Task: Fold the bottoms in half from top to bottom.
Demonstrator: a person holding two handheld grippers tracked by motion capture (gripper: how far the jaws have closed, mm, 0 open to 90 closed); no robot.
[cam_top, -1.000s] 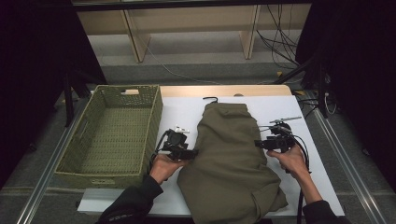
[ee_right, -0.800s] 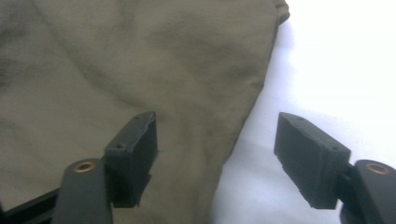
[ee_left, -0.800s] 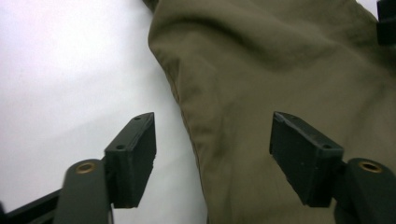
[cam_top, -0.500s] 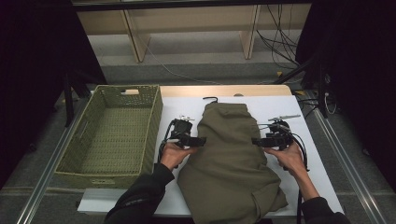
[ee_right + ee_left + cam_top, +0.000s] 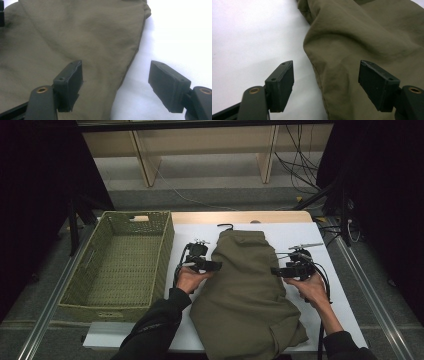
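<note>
An olive-green garment [image 5: 245,290] lies lengthwise on the white table cover [image 5: 300,237], its narrow end far from me. My left gripper [image 5: 216,265] points right at the garment's left edge. In the left gripper view it [image 5: 325,71] stands open, one jaw over the cover and one over the cloth [image 5: 367,32], gripping nothing. Its jaws have just been opening, then closing a little. My right gripper [image 5: 275,271] points left at the right edge. It [image 5: 116,71] straddles the hem of the cloth [image 5: 62,32], open. Its jaws have just been opening.
A woven green basket [image 5: 167,240] stands to the left of the cover, close to my left hand. A black hanger hook [image 5: 226,225] pokes out beyond the garment's far end. Cables [image 5: 345,225] hang off the table's right side.
My left hand has moved away from me and slightly right, along the garment's left edge. The right hand has kept its place at the right edge.
</note>
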